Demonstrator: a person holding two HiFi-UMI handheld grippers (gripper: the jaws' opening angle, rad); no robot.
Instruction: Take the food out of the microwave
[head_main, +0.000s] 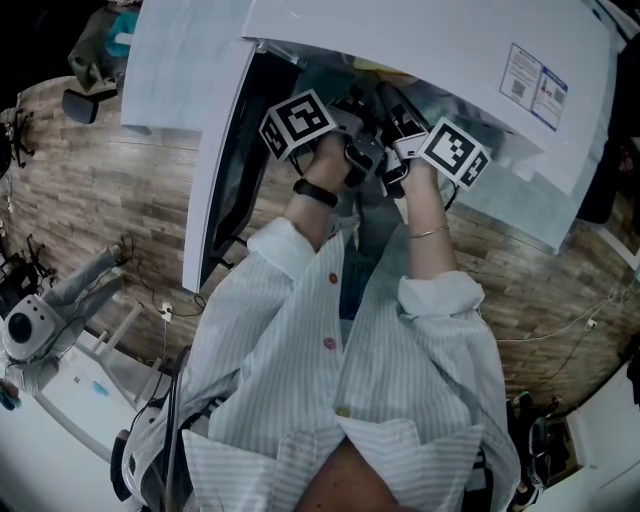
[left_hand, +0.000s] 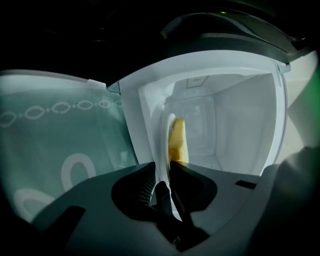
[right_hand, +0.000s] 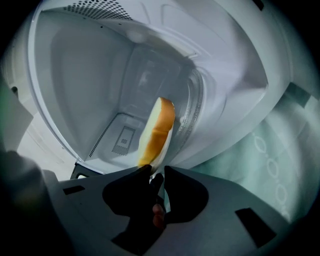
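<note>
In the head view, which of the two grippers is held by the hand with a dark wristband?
The left gripper: the wrist behind it carries the dark wristband, while the hand on the right gripper wears only a thin bracelet.

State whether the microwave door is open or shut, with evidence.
Open. In the head view the door stands swung out leftward, and both gripper views look straight into the white cavity at the food.

We note the microwave (right_hand: 85, 75) cavity is white. Food (right_hand: 157, 131) golden-yellow with a paler edge, on a white plate (left_hand: 163, 145). Cloth (left_hand: 55, 150), left of the left gripper view, pale green with white oval chains. Floor (head_main: 120, 200) brown wood planks. Shirt (head_main: 420, 400) white, fine grey stripes, pink buttons.
</note>
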